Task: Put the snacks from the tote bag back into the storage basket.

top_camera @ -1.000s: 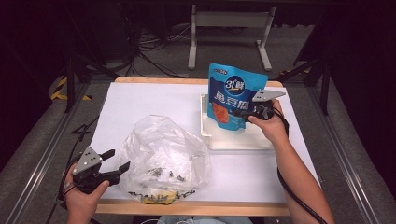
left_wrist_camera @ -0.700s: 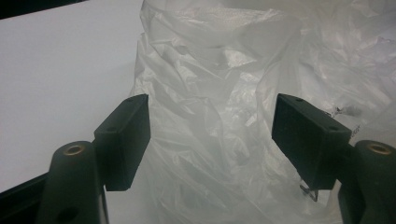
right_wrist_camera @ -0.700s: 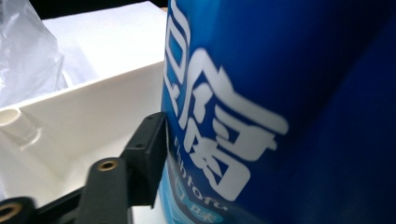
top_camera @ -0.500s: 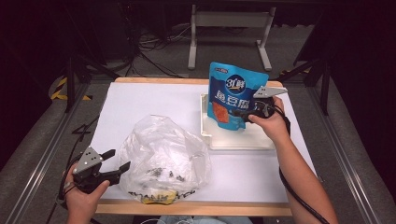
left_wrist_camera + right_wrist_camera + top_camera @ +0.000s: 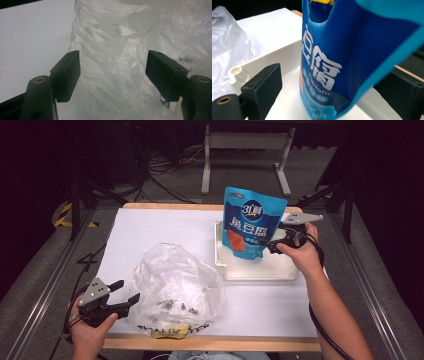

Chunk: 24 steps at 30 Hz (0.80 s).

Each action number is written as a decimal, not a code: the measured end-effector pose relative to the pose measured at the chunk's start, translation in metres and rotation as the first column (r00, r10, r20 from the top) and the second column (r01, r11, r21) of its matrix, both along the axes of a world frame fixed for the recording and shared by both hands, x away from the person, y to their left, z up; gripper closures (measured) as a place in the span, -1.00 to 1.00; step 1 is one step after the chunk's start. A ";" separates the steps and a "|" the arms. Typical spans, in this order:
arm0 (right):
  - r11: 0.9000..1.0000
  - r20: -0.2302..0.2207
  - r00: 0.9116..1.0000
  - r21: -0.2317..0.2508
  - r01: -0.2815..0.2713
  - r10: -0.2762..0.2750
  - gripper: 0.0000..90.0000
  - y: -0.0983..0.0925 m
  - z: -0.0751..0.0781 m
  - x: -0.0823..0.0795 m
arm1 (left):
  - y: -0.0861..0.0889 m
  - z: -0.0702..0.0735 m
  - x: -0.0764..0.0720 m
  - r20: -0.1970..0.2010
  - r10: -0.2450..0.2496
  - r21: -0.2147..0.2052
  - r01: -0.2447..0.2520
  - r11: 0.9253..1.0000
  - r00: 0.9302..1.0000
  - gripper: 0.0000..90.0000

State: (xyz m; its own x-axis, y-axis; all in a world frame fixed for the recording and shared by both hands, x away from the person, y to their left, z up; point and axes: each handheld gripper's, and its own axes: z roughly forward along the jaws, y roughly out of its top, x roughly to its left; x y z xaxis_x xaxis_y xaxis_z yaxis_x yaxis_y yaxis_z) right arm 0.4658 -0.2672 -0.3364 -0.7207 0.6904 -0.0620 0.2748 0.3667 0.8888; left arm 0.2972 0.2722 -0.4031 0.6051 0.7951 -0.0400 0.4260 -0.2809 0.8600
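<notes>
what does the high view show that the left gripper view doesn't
The high view alone takes in the blue pouch standing in the white tray, with the right gripper at the pouch's edge, and the yellow print at the bag's near edge. The left gripper view alone gives a close look along the left gripper: its jaws are spread wide, with creased film between them. Both show the clear plastic bag on the white table.

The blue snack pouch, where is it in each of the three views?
High view: blue pouch stands upright right of centre, in the white tray, beside the right hand-held gripper.
Left gripper view: not in it.
Right gripper view: pouch looms centre to right, between the jaws.
Shared landmark: the clear plastic bag, at upper left in the right gripper view.
</notes>
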 end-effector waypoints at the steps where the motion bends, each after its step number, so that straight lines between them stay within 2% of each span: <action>1: 1.000 -0.002 1.000 0.001 0.003 -0.003 -0.82 -0.002 0.002 -0.003 | 0.000 0.000 0.000 0.000 0.000 -0.001 0.000 1.000 1.000 -0.35; 10: 1.000 -0.027 1.000 -0.006 0.010 -0.010 -0.87 -0.015 0.014 -0.030 | 0.000 0.000 -0.001 0.001 -0.002 -0.001 0.002 1.000 1.000 -0.35; 12: 1.000 -0.033 0.999 -0.024 0.008 -0.009 -0.90 -0.017 0.016 -0.039 | -0.001 0.000 -0.001 0.001 -0.002 -0.001 0.002 1.000 1.000 -0.35; 20: 0.999 -0.046 0.998 -0.016 -0.036 0.035 -0.92 -0.020 0.021 -0.069 | -0.002 0.000 -0.001 -0.001 -0.008 0.001 0.008 1.000 1.000 -0.35; 24: 0.997 -0.069 0.995 -0.010 -0.073 0.072 -0.92 -0.019 0.021 -0.083 | -0.002 0.001 -0.002 0.000 -0.006 -0.001 0.006 1.000 1.000 -0.35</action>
